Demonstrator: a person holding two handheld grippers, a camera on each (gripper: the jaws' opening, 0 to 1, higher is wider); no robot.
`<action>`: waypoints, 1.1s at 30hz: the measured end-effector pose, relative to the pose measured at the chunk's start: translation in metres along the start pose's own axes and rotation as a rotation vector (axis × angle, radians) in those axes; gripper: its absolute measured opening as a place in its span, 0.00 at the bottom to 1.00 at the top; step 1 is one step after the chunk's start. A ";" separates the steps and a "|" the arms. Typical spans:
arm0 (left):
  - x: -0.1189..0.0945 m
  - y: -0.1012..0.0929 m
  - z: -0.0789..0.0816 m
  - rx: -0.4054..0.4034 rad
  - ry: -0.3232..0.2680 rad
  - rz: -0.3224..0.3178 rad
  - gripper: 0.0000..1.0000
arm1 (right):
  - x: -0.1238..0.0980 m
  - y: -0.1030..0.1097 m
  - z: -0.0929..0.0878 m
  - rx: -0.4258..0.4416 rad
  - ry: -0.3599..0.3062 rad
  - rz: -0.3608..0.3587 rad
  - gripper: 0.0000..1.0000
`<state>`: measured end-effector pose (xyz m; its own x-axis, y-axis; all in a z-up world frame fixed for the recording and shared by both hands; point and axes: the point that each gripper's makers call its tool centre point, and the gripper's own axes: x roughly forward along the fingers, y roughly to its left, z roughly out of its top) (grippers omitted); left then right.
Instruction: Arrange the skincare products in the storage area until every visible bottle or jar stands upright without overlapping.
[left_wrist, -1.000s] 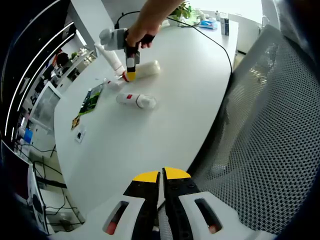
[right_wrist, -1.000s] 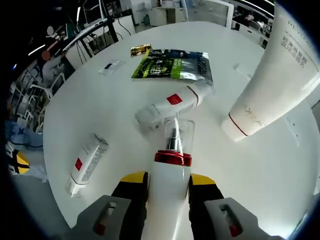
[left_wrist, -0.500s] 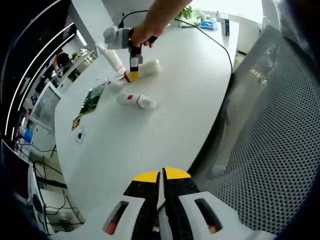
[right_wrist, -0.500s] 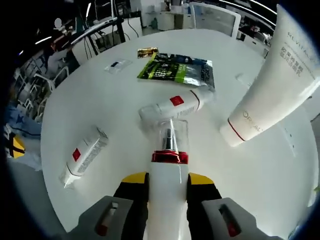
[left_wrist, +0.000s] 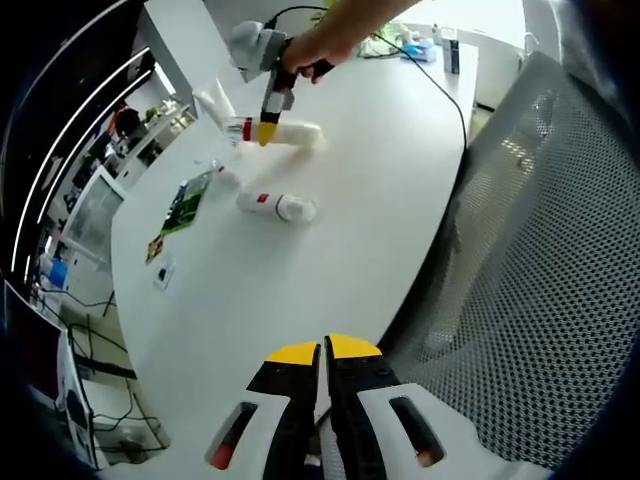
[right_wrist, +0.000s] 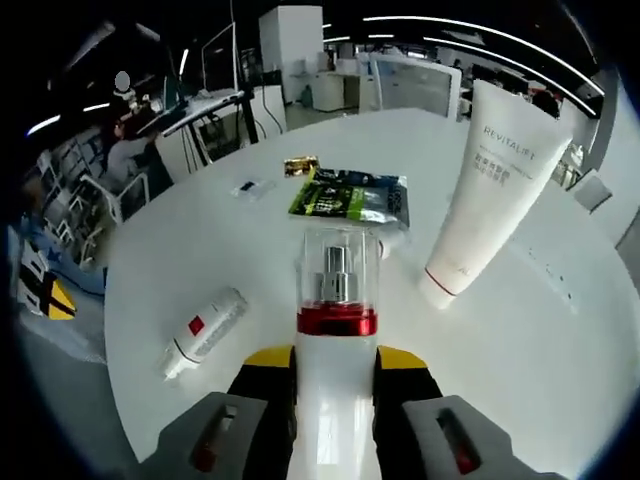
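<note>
My right gripper (right_wrist: 336, 358) is shut on a white spray bottle (right_wrist: 337, 300) with a red band and a clear cap, held off the white table (right_wrist: 560, 380). Seen from the left gripper view, a person's hand holds that right gripper (left_wrist: 266, 130) with the spray bottle (left_wrist: 297, 132) above the table's far side. A white tube (right_wrist: 482, 190) stands on its cap to the right. A small white bottle (right_wrist: 205, 330) with a red label lies on its side at the left, also visible as the small bottle (left_wrist: 275, 205). My left gripper (left_wrist: 322, 350) is shut and holds nothing, near the table's front edge.
A green sachet (right_wrist: 350, 195), a gold sachet (right_wrist: 300, 165) and a small packet (right_wrist: 250, 187) lie flat beyond the bottles. A grey mesh chair (left_wrist: 530, 250) stands right of the table (left_wrist: 330, 240). A black cable (left_wrist: 440, 90) runs over the far end.
My right gripper has lifted the spray bottle up off the table and levelled it out, away from the lying bottles. The left gripper has stayed still.
</note>
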<state>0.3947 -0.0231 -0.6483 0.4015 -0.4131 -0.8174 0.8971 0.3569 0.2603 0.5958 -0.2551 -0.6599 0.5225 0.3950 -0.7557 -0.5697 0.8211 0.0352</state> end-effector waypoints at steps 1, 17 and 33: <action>0.000 0.000 0.000 0.000 -0.001 0.001 0.01 | -0.002 0.002 0.002 0.004 -0.019 0.003 0.21; -0.002 0.001 0.005 0.001 -0.027 0.011 0.01 | -0.042 0.048 0.005 0.098 -0.197 0.031 0.21; -0.004 0.004 0.008 0.001 -0.045 0.030 0.00 | -0.092 0.107 0.009 0.132 -0.322 0.087 0.21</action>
<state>0.3983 -0.0267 -0.6398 0.4359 -0.4400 -0.7851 0.8850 0.3684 0.2849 0.4927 -0.2002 -0.5806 0.6609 0.5577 -0.5021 -0.5448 0.8167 0.1901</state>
